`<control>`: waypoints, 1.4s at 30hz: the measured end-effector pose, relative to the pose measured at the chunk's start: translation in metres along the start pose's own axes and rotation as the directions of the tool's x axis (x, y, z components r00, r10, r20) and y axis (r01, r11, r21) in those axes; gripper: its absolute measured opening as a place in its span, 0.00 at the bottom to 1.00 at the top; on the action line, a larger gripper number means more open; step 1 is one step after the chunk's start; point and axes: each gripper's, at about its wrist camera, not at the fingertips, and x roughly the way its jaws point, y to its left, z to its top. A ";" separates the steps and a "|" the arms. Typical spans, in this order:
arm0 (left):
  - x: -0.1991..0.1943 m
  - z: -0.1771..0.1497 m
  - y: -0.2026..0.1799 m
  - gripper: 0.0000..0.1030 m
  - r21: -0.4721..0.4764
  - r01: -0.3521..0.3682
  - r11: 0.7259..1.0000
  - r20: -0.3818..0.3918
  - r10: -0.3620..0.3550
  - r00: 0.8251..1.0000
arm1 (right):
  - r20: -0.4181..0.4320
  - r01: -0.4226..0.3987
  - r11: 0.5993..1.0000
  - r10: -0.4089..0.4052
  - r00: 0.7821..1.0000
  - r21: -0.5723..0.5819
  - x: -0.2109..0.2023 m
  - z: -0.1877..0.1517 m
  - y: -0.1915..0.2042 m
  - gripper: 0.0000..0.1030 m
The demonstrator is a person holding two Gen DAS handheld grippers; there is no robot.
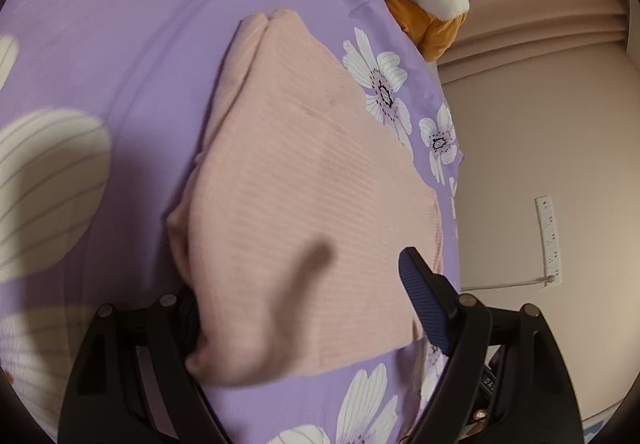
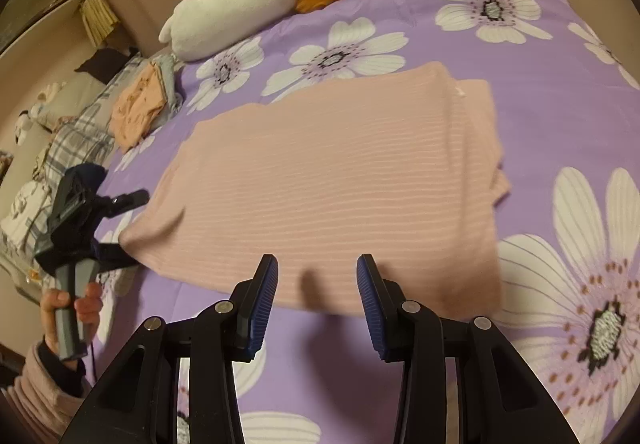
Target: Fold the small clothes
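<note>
The right claw (image 2: 318, 300) hangs wide open and empty just short of the garment's (image 2: 332, 180) near long edge. The left claw (image 1: 304, 308) is spread around the garment's end, its fingers to either side of the corner; whether it grips is unclear. The pink ribbed garment lies partly folded on the floral sheet (image 2: 560, 56), its long axis running across the right claw's view. The left claw looks nearer the cloth.
</note>
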 end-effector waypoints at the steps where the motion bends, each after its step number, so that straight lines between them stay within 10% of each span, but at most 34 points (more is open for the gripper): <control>1: 0.002 0.002 -0.002 0.80 0.011 -0.010 1.000 -0.001 0.010 1.000 | -0.005 -0.003 1.000 0.003 1.000 -0.007 0.004 0.002 0.002 0.40; 8: 0.016 0.013 -0.007 0.68 0.064 -0.083 0.994 -0.001 0.083 0.997 | -0.029 -0.026 0.996 0.023 0.999 -0.090 0.041 0.029 0.036 0.40; 14: 0.019 0.015 -0.001 0.15 0.097 -0.194 0.976 0.006 0.194 0.981 | -0.046 -0.018 0.994 0.013 0.999 -0.110 0.085 0.065 0.063 0.40; 24: 0.022 0.012 -0.018 0.14 0.238 -0.293 0.926 0.050 0.290 0.956 | -0.089 0.098 0.986 -0.111 0.990 -0.136 0.142 0.101 0.075 0.14; 42: 0.030 0.008 -0.028 0.14 0.277 -0.376 0.884 0.071 0.372 0.926 | -0.129 0.050 0.978 -0.078 0.989 -0.205 0.103 0.049 0.083 0.14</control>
